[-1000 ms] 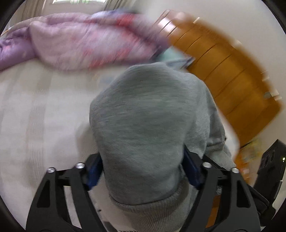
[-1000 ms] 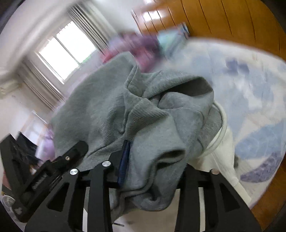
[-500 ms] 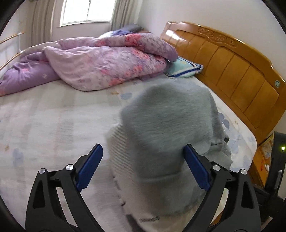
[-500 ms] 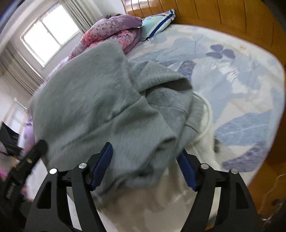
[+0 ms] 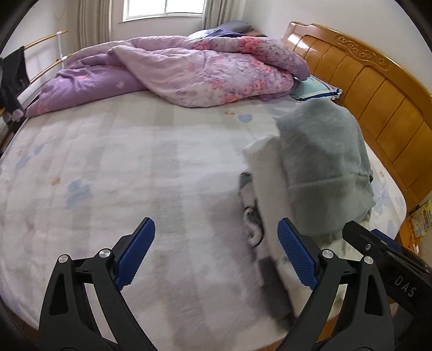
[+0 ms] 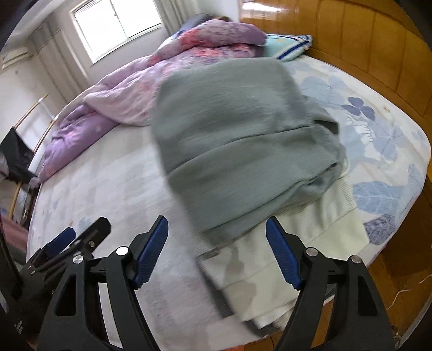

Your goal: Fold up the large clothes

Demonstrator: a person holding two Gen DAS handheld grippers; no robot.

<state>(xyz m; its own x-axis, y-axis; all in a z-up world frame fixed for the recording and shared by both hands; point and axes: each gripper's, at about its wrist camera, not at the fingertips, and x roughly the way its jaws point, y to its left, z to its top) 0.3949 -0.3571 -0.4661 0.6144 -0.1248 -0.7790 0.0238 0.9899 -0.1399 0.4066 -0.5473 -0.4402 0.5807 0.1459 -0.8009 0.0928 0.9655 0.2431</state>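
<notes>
A folded grey sweater [image 6: 237,140] lies on top of a folded cream garment [image 6: 291,251], both stacked near the foot-side corner of the bed [image 5: 135,175] closest to the wooden headboard [image 5: 378,89]. The sweater is a thick rectangular bundle. Its long axis runs from the near bed edge away toward the pillow [image 6: 289,46], with one short hem end facing the cameras. The cream piece beneath pokes out at the near end and along one side.

The left gripper [image 5: 216,256] hangs above bare sheet just beside the stack, jaws wide apart and empty. The right gripper [image 6: 216,251] hovers over the near end of the stack, jaws likewise spread, holding nothing.

Judging by this, the sweater looks placed and let go, so this fold seems finished. The next move probably calls for tidying the loose edge on the headboard side, or fetching another garment; none is clearly visible.

Farther off, a rumpled purple floral quilt [image 5: 189,67] is heaped along the far edge of the bed, under the window [image 6: 116,24].
</notes>
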